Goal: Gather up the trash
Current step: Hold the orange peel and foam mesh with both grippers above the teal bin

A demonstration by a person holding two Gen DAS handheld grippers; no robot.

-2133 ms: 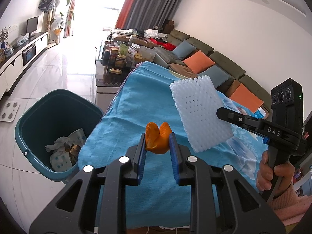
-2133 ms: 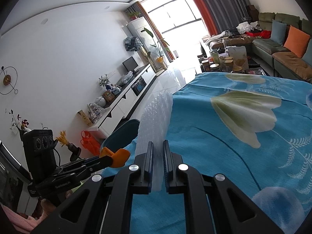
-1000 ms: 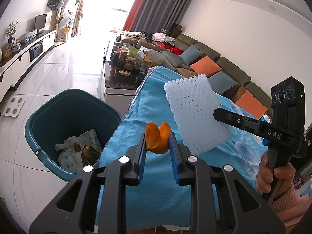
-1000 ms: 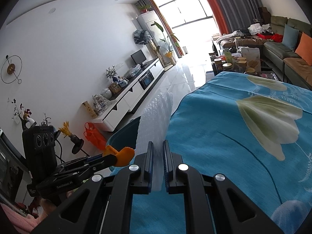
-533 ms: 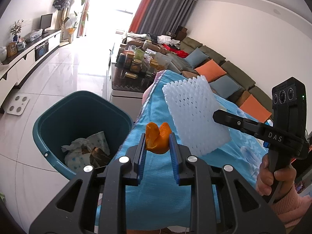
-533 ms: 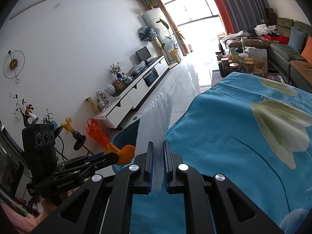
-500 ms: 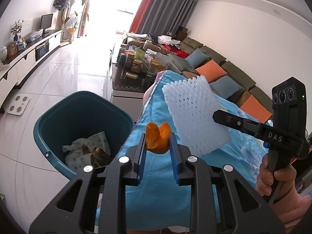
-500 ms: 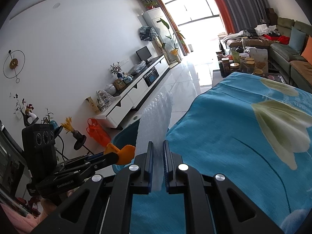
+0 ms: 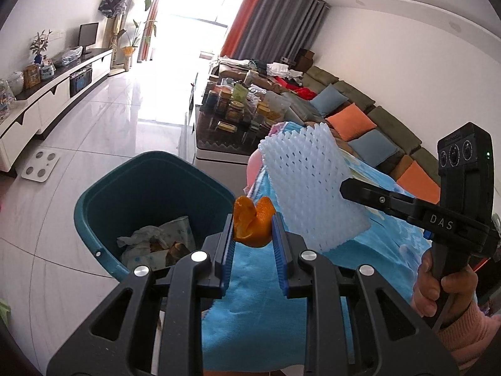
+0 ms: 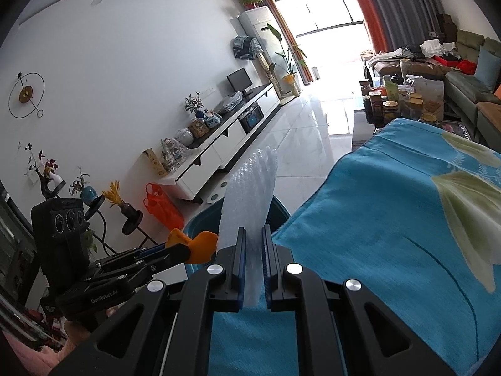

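Orange peel (image 9: 252,223) is pinched between left gripper (image 9: 253,244) fingers; foam net (image 9: 308,185) is clamped by right gripper (image 10: 252,261) fingers — bin (image 9: 106,200) lies left of and beyond the left fingers.

Both grippers carried sideways off the blue cloth (image 9: 260,310), orange peel (image 9: 252,222) now at rim of teal bin (image 9: 103,188), foam net (image 9: 310,188) nearer it

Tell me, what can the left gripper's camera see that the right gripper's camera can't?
Only the left wrist view shows the crumpled trash inside the teal bin and the hand holding the right gripper. Only the right wrist view shows the round wall clock. Both show the orange peel clamped in the left gripper, the white foam net and the blue cloth.
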